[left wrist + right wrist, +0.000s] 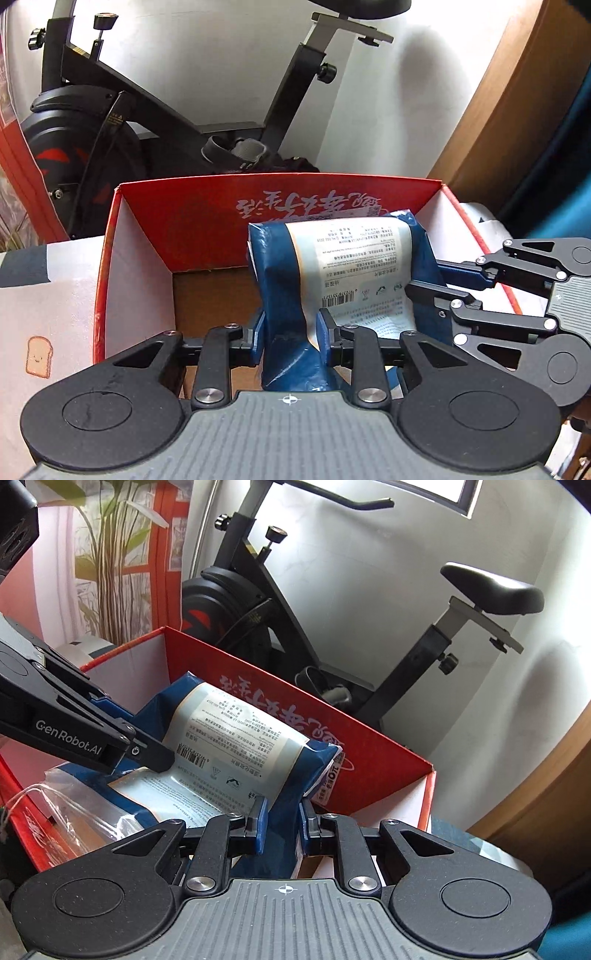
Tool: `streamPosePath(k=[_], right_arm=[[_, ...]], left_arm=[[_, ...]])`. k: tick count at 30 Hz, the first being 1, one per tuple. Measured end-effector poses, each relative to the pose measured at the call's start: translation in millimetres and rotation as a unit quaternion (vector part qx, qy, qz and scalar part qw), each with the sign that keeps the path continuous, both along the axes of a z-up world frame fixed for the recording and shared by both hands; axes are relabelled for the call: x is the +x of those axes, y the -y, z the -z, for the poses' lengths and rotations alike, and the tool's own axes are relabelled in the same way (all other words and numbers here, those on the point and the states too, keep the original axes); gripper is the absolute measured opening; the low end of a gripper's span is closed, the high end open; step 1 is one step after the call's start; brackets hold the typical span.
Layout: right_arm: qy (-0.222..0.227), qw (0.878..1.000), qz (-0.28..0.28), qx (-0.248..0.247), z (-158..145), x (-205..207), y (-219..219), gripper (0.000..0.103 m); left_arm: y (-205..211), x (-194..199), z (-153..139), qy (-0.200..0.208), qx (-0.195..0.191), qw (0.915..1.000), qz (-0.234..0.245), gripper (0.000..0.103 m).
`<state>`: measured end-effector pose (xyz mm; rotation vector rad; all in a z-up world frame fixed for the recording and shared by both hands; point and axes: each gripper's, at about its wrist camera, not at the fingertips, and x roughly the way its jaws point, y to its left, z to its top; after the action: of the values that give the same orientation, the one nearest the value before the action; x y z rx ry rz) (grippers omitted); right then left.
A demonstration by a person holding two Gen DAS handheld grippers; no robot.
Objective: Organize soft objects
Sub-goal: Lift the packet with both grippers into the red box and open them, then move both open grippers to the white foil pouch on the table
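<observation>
1. Pack (332, 273), blue and soft, hangs over the red box (140, 229).
2. Left tool (291, 332) pinches its near end.
3. Right tool (282, 823) clamps its other edge.

The soft package (332, 280) sits mid-frame, inside the open box (140, 258) and in front of its far wall. The left gripper (291, 332) grips its near edge at lower centre; the right gripper (424, 280) grips its right side. An exercise bike (110, 122) stands behind the box, upper left.
</observation>
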<state>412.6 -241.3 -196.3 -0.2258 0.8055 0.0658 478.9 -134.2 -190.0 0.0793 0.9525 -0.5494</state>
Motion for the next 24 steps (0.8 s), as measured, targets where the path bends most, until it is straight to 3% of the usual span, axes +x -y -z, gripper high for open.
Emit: streamPosePath(k=[4, 10, 13, 18, 20, 22, 24], right_arm=[[-0.011, 1.0, 0.019, 0.006, 7, 0, 7, 0.016], [0.001, 0.998, 0.047, 0.029, 3, -10, 17, 0.02], [0.035, 0.996, 0.048, 0.064, -8, -28, 19, 0.035], [0.103, 0.985, 0.069, 0.12, -31, -69, 24, 0.088], [0.125, 0.98, 0.079, 0.137, -37, -86, 25, 0.101], [0.142, 0.975, 0.082, 0.152, -42, -102, 26, 0.103], [0.147, 0.973, 0.085, 0.157, -44, -115, 23, 0.103]], left_arm=[[2, 2, 2, 0.018, 0.024, 0.9996, -0.003, 0.03], [-18, -7, -9, 0.044, 0.008, 0.9988, -0.021, 0.031], [-29, -21, -24, 0.063, -0.007, 0.9977, -0.023, 0.038], [-51, -52, -48, 0.104, -0.046, 0.993, -0.031, 0.067], [-61, -67, -55, 0.116, -0.054, 0.9911, -0.035, 0.078], [-72, -88, -62, 0.13, -0.052, 0.9891, -0.046, 0.093], [-81, -105, -65, 0.14, -0.049, 0.9874, -0.055, 0.098]])
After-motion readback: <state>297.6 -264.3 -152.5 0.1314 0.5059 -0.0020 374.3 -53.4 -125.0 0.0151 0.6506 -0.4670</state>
